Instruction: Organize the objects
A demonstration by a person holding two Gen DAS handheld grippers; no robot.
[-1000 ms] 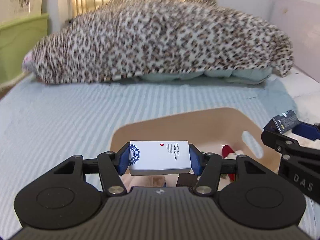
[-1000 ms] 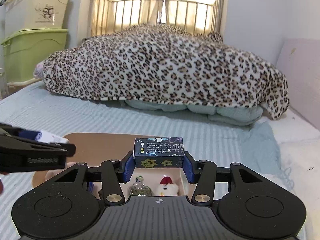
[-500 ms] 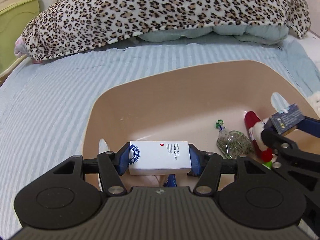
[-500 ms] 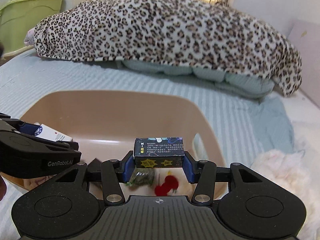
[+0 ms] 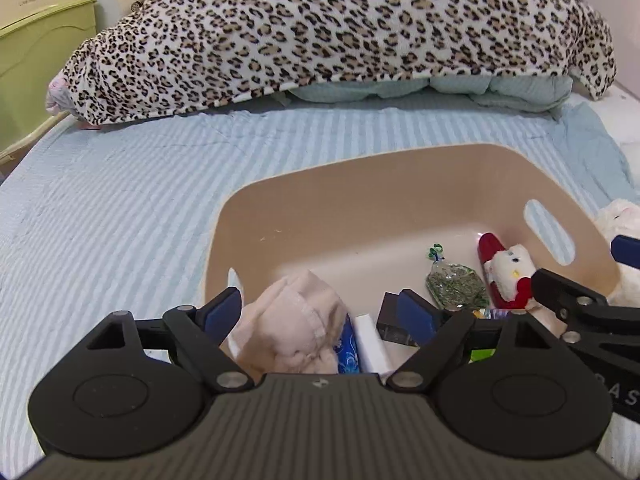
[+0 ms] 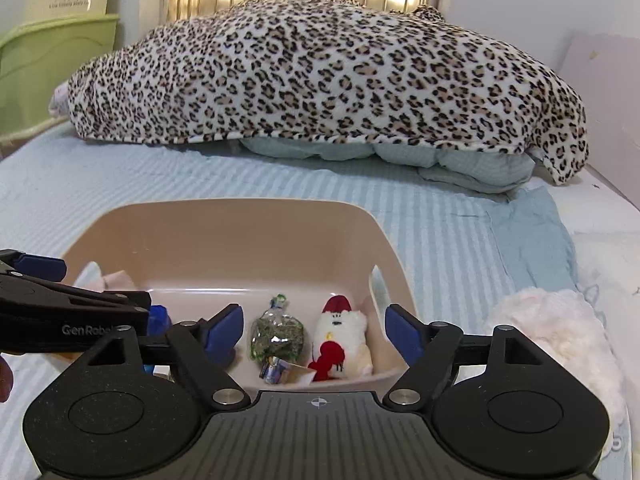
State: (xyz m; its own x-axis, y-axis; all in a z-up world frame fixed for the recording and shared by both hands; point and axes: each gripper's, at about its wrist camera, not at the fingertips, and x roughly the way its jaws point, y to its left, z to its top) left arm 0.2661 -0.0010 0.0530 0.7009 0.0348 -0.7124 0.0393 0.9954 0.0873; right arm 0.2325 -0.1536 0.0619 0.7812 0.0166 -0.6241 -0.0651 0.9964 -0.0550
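A beige plastic basket [image 5: 360, 184] [image 6: 224, 220] sits on the striped bed. Inside lie a pink cloth [image 5: 292, 320], a white box [image 5: 372, 344], a dark box [image 5: 390, 320], a bag of green herbs [image 5: 454, 288] [image 6: 278, 338] and a red-and-white plush toy [image 5: 504, 272] [image 6: 340, 332]. My left gripper [image 5: 320, 312] is open and empty over the basket's near left side. My right gripper [image 6: 314, 330] is open and empty over the basket's near right side. Each gripper shows at the edge of the other's view.
A leopard-print blanket [image 5: 340, 32] [image 6: 320, 72] is heaped across the far side of the bed. A fluffy white plush [image 6: 560, 328] lies right of the basket. Green storage bins [image 6: 48, 68] stand at the far left. A light blue cloth [image 6: 528, 232] lies at right.
Both grippers have opened. The white box left my left gripper and the dark box left my right gripper; both now lie in the basket.
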